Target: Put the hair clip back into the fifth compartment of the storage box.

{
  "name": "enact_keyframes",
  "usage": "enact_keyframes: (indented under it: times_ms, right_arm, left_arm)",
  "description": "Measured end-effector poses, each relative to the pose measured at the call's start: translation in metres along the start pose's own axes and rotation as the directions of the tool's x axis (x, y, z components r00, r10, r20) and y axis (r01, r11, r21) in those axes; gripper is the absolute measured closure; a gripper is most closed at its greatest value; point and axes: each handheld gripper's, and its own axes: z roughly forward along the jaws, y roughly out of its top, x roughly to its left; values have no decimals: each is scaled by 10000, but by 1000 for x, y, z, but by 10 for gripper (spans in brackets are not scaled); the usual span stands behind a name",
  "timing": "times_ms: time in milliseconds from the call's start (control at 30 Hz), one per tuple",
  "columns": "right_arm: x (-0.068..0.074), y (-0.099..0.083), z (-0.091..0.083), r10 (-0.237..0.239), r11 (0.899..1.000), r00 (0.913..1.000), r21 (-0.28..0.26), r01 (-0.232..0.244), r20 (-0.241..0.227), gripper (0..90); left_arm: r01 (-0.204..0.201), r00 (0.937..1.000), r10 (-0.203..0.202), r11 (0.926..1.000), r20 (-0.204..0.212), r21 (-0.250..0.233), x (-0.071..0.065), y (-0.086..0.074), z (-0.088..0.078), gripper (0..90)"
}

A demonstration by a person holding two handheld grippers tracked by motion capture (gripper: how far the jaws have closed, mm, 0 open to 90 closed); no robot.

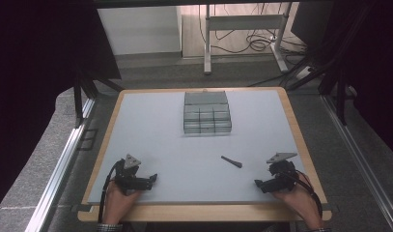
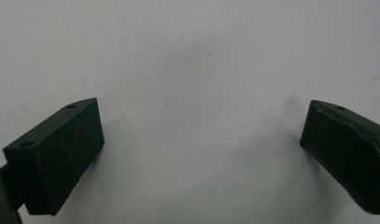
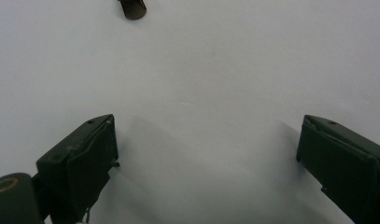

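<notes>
Work looks barely begun. Small dark tapered piece [image 1: 231, 162] lies alone on surface [image 1: 150, 135], right of centre, near right hand-held gripper [image 1: 258, 183], not touched. Right gripper view: jaws spread wide, nothing between, piece's end [image 3: 133, 8] at top edge. Left hand-held gripper [image 1: 154, 178] rests at near left edge, jaws likewise released, bare surface beneath. Grey compartment box [image 1: 207, 112] sits toward far edge, well apart from piece. Likely left: grasp piece, carry to box. Surface pale grey, wood-trimmed. Beyond: grey floor, white desk frame [image 1: 245, 26], loose cables, dark curtains at sides.
</notes>
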Motion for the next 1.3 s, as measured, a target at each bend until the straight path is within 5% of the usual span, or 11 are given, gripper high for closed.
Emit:
enact_keyframes:
  times_ms: [300, 667, 1300]
  right_arm:
    - [0, 6, -5, -58, 9977, 9999, 676, 66, -125, 132]
    - [-2, 14, -9, 286, 9964, 9964, 814, -221, -796, 246]
    - [-4, 36, -12, 278, 9945, 9952, 1034, -181, -936, 324]
  left_arm:
    - [2, 10000, -2, 10000, -3, -2, 0, 0, 0, 0]
    - [5, 10000, -5, 10000, -2, -5, 0, 0, 0, 0]
    - [9, 10000, -9, 10000, 0, -12, 0, 0, 0, 0]
